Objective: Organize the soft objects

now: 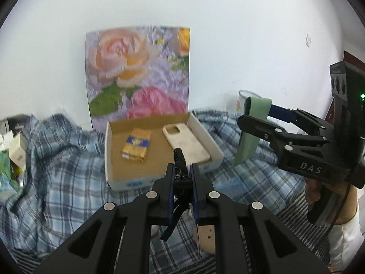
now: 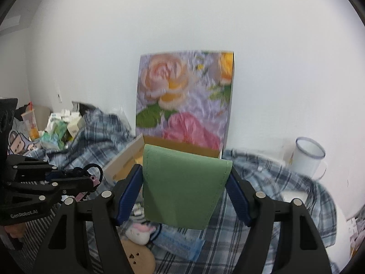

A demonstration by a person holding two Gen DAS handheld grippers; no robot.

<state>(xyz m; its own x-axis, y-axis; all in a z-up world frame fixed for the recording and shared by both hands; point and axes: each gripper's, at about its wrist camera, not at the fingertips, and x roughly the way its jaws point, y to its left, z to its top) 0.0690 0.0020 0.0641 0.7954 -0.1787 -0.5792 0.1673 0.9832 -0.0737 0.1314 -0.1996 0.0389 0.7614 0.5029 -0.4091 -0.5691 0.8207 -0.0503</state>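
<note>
Green pouch sits pinched in the right gripper – left gripper is clamped on a black cord above the cardboard box.

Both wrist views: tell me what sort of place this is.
Probably a bedroom or other lived-in room at home: rumpled plaid bedding, a white enamel mug by the wall, and household clutter piled at the side.

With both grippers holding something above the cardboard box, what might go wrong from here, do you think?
The green pouch hangs from the right gripper by its sides and might slip out. The thin black item in the shut left gripper dangles loosely and could snag. The cardboard box sits on rumpled plaid cloth, so it may tip.
</note>
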